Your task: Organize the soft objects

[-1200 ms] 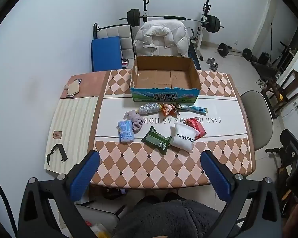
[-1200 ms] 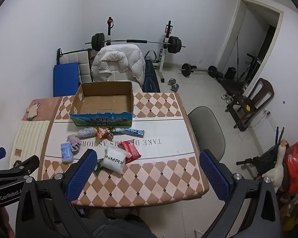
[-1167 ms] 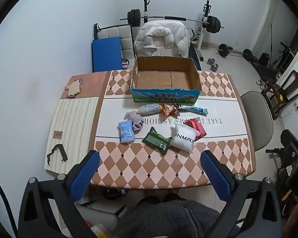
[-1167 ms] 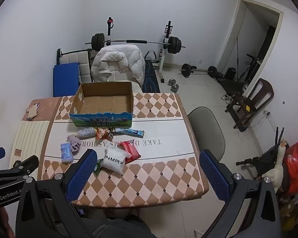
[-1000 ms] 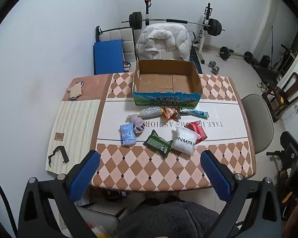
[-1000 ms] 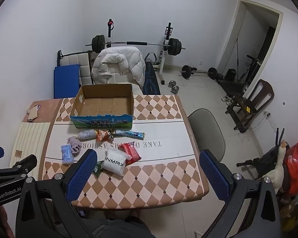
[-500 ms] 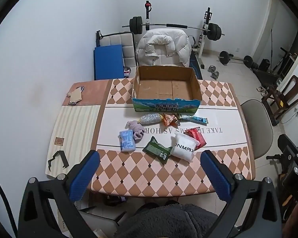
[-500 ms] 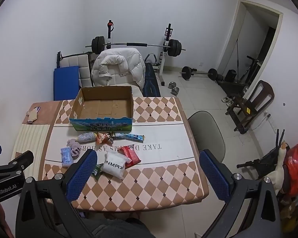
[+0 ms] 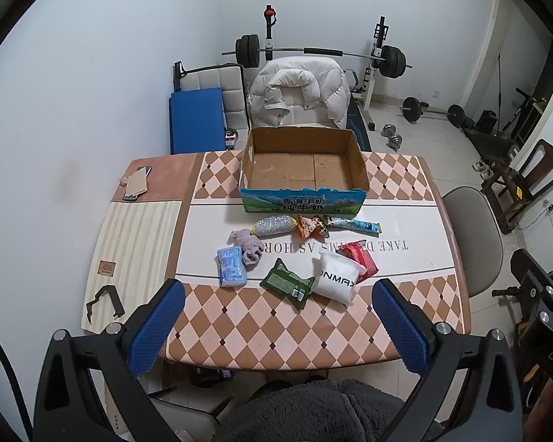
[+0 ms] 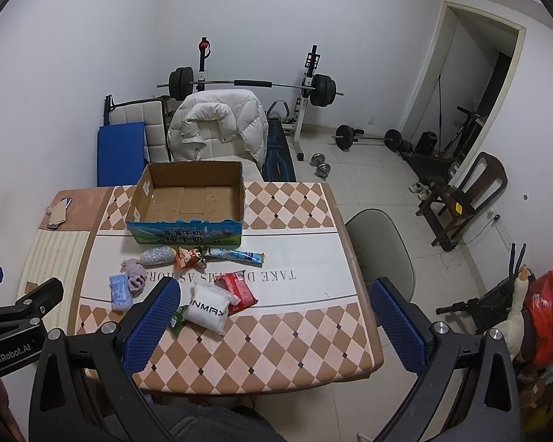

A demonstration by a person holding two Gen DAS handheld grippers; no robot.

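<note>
While both grippers rise back a little from the table, the left gripper (image 9: 278, 326) and right gripper (image 10: 272, 322) stay wide open and empty; soft packets (image 9: 295, 254) still lie before the empty open cardboard box (image 9: 301, 167), nothing sorted.

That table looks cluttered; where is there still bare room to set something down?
The table's checkered strip nearest the camera, below the green packet and white pouch, is bare. So is the white band right of the blue wrapper and red packet. The cardboard box holds nothing. It is crowded just in front of the box.
</note>
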